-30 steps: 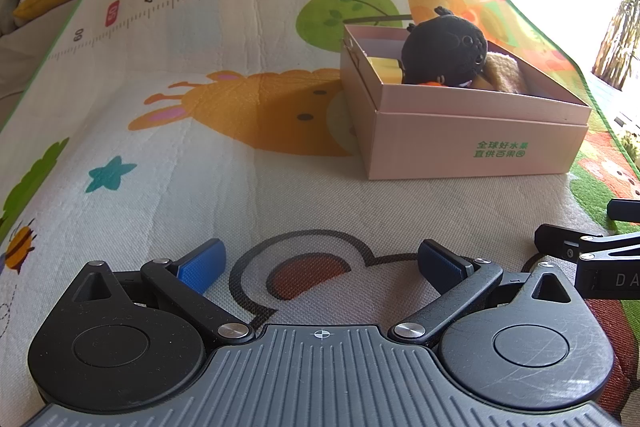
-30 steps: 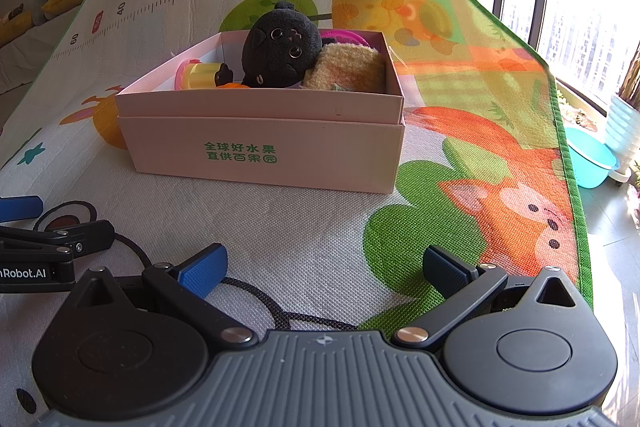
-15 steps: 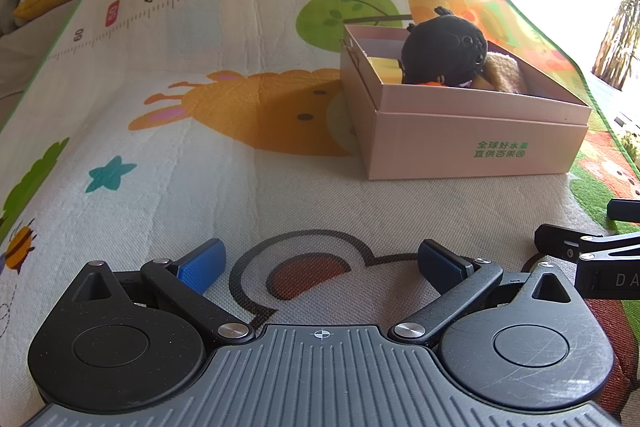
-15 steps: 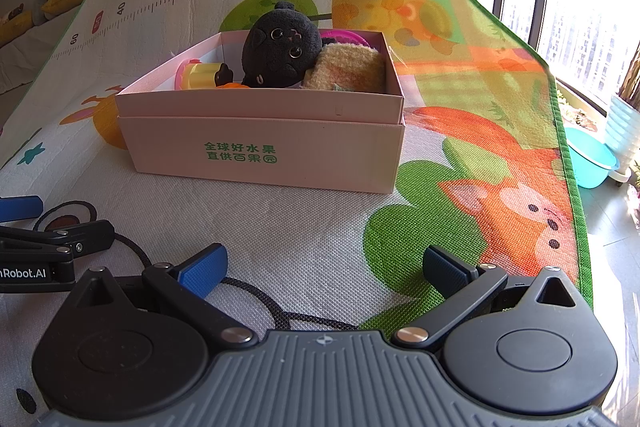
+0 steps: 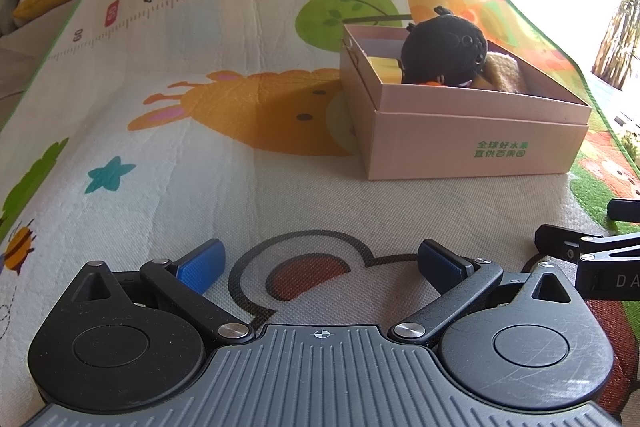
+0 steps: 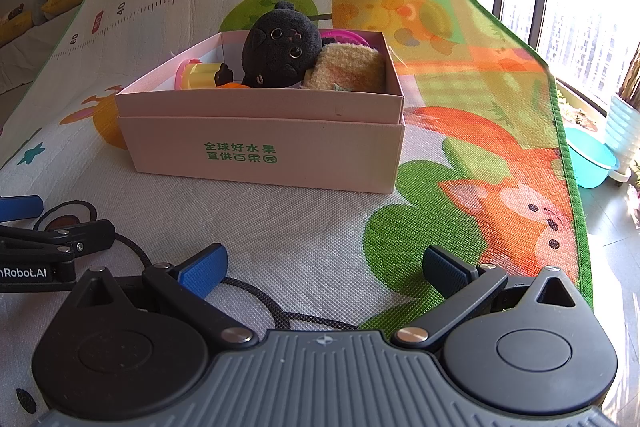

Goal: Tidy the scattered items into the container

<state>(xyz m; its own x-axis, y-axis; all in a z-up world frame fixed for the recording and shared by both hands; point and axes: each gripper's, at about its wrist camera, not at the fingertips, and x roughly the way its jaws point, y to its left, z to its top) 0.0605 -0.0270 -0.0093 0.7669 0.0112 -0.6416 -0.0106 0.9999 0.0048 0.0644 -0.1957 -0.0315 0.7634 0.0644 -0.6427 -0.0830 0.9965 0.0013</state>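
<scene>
Jaws spread wide and empty on both the left gripper (image 5: 320,263) and right gripper (image 6: 324,267), low over the mat (image 5: 200,131), side by side. Ahead, well apart, the box (image 6: 264,143) holds a black plush (image 6: 284,53), tan plush (image 6: 348,69) and yellow toy (image 6: 196,75). Risk, as judged: no loose items visible on the mat; a needless reach could knock the box or snag the cord (image 6: 280,315).

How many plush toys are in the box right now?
2. The black plush sits mid-box, with the tan plush leaning against its right side. The wall hides the floor of the box, so more may lie lower down.
</scene>
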